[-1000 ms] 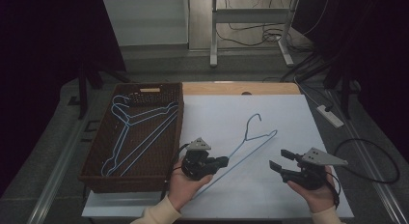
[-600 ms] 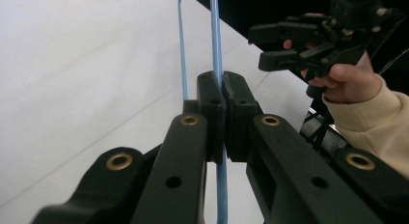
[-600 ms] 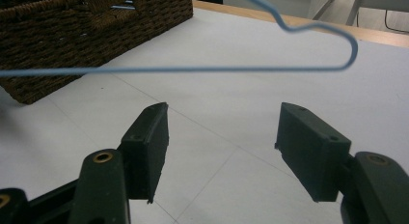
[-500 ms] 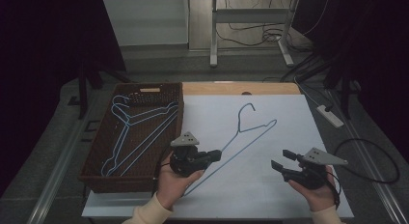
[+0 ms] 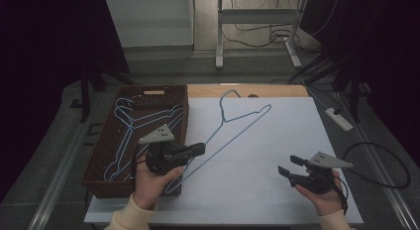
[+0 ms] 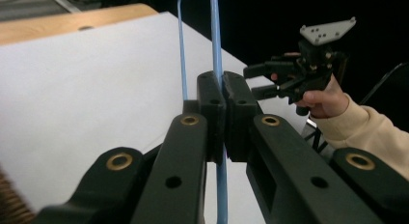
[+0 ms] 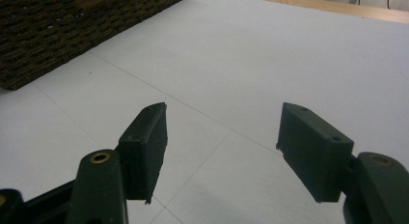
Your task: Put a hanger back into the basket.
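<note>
At the near left of the worktop point(image 5: 277, 141), beside the basket point(image 5: 104, 155): left gripper point(image 5: 195, 150), fingers pinching the blue wire hanger's point(image 5: 237, 123) lower bar; right gripper point(image 5: 286, 171), fingers spread, empty; best carried level, hook clearing the basket rim.

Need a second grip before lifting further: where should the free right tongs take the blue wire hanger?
Probably the long straight bottom wire of the blue wire hanger, above where the left tongs already clamp it. Bring the open right tongs in from the right side: that thin, straight run faces them over bare white table.
</note>
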A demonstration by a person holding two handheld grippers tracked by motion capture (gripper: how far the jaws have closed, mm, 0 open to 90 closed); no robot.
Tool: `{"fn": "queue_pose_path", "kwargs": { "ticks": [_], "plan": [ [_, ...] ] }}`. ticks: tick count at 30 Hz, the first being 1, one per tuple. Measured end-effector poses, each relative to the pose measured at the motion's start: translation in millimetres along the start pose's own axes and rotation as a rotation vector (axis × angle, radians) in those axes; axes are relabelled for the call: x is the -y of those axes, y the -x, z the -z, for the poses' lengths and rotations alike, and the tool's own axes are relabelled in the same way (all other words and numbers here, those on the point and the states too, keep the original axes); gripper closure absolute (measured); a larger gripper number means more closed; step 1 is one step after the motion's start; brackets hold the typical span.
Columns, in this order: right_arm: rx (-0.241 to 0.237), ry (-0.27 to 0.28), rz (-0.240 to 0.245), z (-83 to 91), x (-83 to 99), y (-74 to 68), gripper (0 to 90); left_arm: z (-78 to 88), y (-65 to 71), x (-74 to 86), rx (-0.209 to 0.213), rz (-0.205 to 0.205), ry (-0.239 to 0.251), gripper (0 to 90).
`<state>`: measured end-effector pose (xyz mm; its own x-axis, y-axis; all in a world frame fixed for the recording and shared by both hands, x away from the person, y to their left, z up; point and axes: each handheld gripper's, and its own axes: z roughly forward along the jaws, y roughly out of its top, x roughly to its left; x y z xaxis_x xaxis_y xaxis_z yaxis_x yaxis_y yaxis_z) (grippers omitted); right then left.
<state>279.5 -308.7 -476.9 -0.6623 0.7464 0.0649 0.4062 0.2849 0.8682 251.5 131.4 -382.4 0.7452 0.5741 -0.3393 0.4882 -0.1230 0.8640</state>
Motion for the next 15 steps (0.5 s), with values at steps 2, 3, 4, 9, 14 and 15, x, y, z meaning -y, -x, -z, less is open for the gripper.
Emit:
{"fn": "queue_pose_path", "kwargs": {
  "ticks": [2, 3, 4, 9, 14, 15],
  "plan": [
    [0.003, -0.007, -0.001, -0.6, 0.4, 0.1, 35.0, 11.3, -4.1, -1.8, -0.012, 0.003, 0.021, 87.4],
    [0.004, -0.009, 0.0, -0.7, 0.6, 0.1, 34.9, 11.3, -4.1, -1.8, -0.012, 0.003, 0.021, 87.4],
    [0.005, -0.011, 0.0, -0.8, 0.7, 0.1, 34.9, 15.1, -5.5, -2.4, -0.015, 0.002, 0.029, 87.4],
    [0.006, -0.018, -0.001, -1.7, 1.2, 0.5, 34.8, 33.3, -13.9, -4.5, -0.036, 0.005, 0.061, 87.4],
    [0.007, -0.036, 0.002, -3.2, 2.2, 0.6, 34.4, 48.6, -24.1, -3.9, -0.093, 0.01, 0.085, 87.4],
    [0.006, -0.038, 0.001, -3.5, 2.5, 0.4, 34.4, 54.3, -28.2, -3.7, -0.108, 0.016, 0.095, 87.4]
  ]
}}
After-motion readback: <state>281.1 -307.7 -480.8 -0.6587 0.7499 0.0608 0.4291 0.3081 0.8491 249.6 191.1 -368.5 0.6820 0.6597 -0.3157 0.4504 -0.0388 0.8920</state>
